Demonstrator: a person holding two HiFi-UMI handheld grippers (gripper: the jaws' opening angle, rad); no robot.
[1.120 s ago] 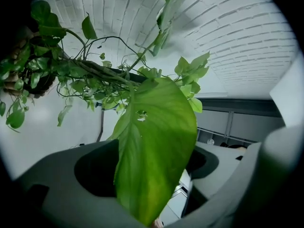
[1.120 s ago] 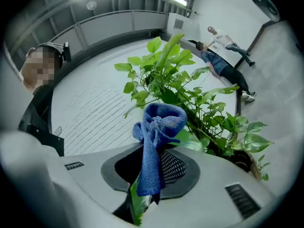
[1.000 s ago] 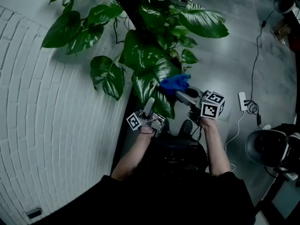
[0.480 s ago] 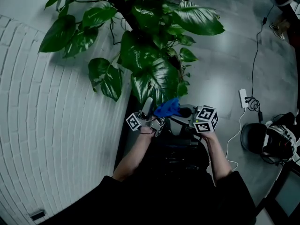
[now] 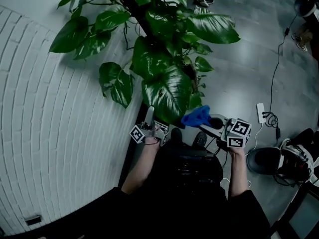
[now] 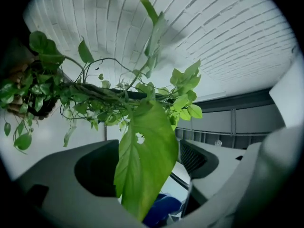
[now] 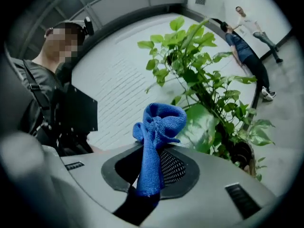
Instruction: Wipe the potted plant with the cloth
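**Head view.** Shows the potted plant (image 5: 164, 59) against the white brick wall (image 5: 50, 133), along the left edge of the grey floor (image 5: 239, 68). Places the left gripper (image 5: 148, 114) upright at the lower left rim of the large leaf (image 5: 167, 91). Places the right gripper (image 5: 208, 123) just to its right, carrying the blue cloth (image 5: 196, 117) near that leaf's tip. Includes a power strip (image 5: 260, 109) on the floor, well apart to the right.

**Left gripper view.** Looks up along jaws held apart, with the large leaf (image 6: 145, 160) hanging in the gap, not visibly pinched. Glimpses the blue cloth (image 6: 161, 210) below the leaf.

**Right gripper view.** Shows jaws clamped on the blue cloth (image 7: 154, 141), bunched upright above them. Sets the potted plant (image 7: 209, 89) behind it to the right, before the white brick wall (image 7: 118, 84).
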